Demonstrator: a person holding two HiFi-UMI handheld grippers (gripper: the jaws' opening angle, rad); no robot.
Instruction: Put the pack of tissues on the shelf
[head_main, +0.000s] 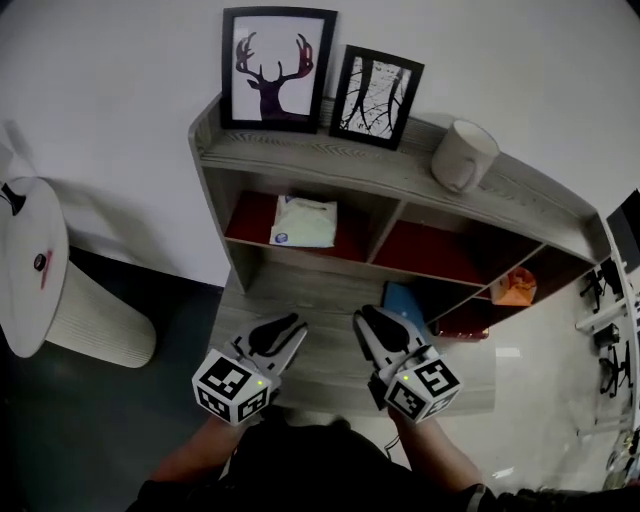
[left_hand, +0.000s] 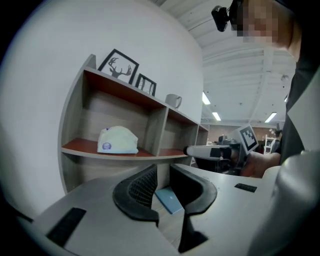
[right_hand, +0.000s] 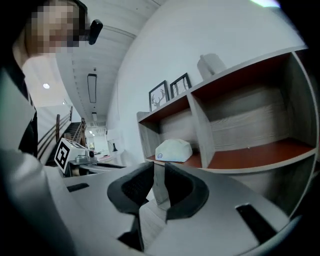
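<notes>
The pale pack of tissues (head_main: 303, 221) lies in the upper left compartment of the grey wooden shelf (head_main: 300, 160), on its red-brown board. It also shows in the left gripper view as the pack of tissues (left_hand: 118, 140) and in the right gripper view as the pack of tissues (right_hand: 173, 150). My left gripper (head_main: 282, 335) and right gripper (head_main: 383, 328) hover side by side in front of the shelf, well short of the pack. The jaws of the left gripper (left_hand: 162, 186) stand apart with nothing between them. The right gripper (right_hand: 159, 186) is likewise open and empty.
Two framed pictures (head_main: 277, 70) and a white mug (head_main: 463, 155) stand on the shelf top. A blue flat thing (head_main: 405, 300) lies on the lower board, an orange thing (head_main: 515, 288) at the right. A white round side table (head_main: 30, 265) stands to the left.
</notes>
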